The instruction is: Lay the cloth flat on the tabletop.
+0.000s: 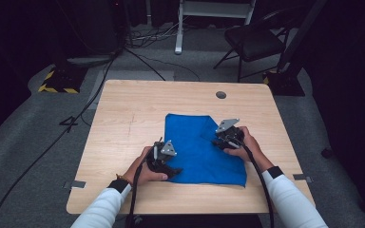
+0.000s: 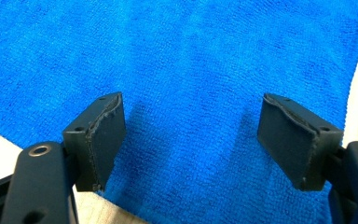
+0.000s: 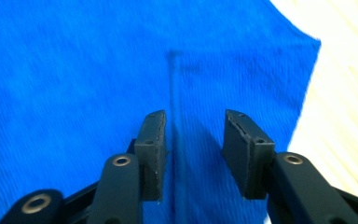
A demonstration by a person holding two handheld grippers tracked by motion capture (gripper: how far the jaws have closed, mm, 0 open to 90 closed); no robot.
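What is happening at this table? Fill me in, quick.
A person works a blue cloth on a wooden table with a gripper in each hand. The left gripper sits over the cloth's near left edge, jaws wide apart with only flat cloth between them. The right gripper is over the cloth's right side, jaws partly open astride a raised crease. Neither is pinching the cloth at this moment.
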